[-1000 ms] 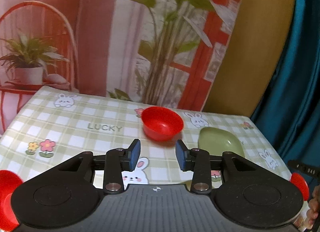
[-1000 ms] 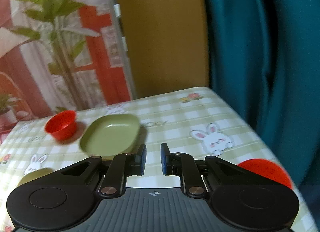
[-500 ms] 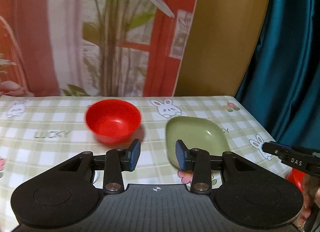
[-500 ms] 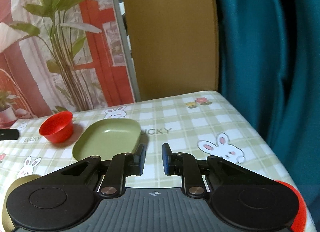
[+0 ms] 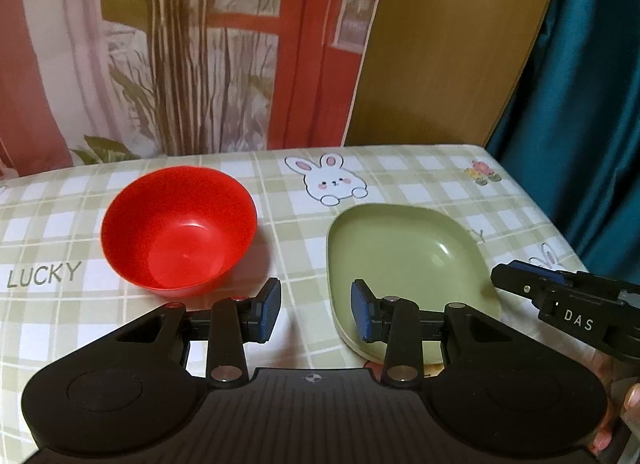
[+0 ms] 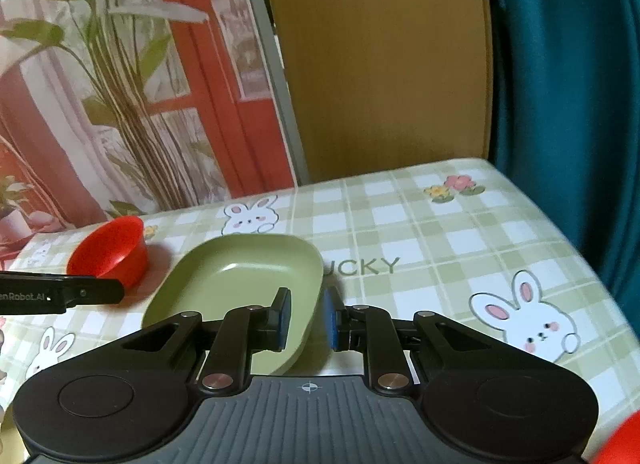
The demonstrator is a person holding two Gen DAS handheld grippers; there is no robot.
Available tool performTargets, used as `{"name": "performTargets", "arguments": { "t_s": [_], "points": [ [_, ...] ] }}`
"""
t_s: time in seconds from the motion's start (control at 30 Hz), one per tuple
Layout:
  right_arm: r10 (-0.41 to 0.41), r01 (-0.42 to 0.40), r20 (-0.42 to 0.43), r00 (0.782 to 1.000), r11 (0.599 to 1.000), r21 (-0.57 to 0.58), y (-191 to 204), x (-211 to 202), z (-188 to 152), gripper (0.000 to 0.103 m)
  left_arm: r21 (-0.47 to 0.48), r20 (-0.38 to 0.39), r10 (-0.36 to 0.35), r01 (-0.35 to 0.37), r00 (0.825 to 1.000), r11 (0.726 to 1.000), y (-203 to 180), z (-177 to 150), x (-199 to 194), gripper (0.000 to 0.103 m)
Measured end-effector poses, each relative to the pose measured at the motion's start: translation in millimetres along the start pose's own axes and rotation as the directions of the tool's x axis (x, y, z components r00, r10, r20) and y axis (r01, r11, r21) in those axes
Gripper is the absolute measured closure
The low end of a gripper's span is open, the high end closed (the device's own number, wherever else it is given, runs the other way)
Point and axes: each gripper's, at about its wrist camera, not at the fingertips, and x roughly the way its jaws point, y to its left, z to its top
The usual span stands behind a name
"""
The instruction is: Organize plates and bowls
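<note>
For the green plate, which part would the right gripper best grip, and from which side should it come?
Probably the near right rim of the green plate. It lies flat on the table with a raised wall, and that edge already sits between the open fingers of the right gripper. Coming in low from the near side, one finger inside and one outside, should pinch the wall. The red bowl stands apart on its far left.

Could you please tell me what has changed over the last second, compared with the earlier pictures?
Both tongs have moved in toward the dishes: the left tongs now sit just short of the red bowl and green plate, while the right tongs have closed in on the plate's near right rim. Nothing was gripped or released. Bowl and plate stayed put on the tablecloth; both tongs remain open.
</note>
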Motion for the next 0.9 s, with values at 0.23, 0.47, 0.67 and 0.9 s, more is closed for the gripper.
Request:
{"name": "performTargets", "arguments": {
  "t_s": [0.23, 0.47, 0.67, 0.9],
  "points": [
    [-0.016, 0.017, -0.041, 0.999, 0.999, 0.028, 0.5, 20.7, -7.9, 0.085, 0.019, -0.056, 0.002, -0.001, 0.998, 1.0, -3.3, 1.9, 21.4, 0.063],
    [-0.013, 0.017, -0.063, 0.998, 0.998, 0.054, 0.8, 27.2, -14.1, 0.085, 0.03, -0.101, -0.011, 0.015, 0.995, 0.999, -8.1, 3.1, 36.4, 0.063],
    [-0.008, 0.014, -0.068, 0.998, 0.997, 0.082, -1.3, 31.1, -16.6, 0.089, 0.04, -0.129, -0.003, 0.008, 0.992, 0.999, -13.5, 2.0, 43.9, 0.063],
    [-0.014, 0.019, -0.056, 0.998, 0.995, 0.093, -0.3, 30.8, -18.6, 0.093, 0.055, -0.142, 0.023, -0.016, 0.99, 0.998, -17.3, -1.6, 46.0, 0.092]
  ]
}}
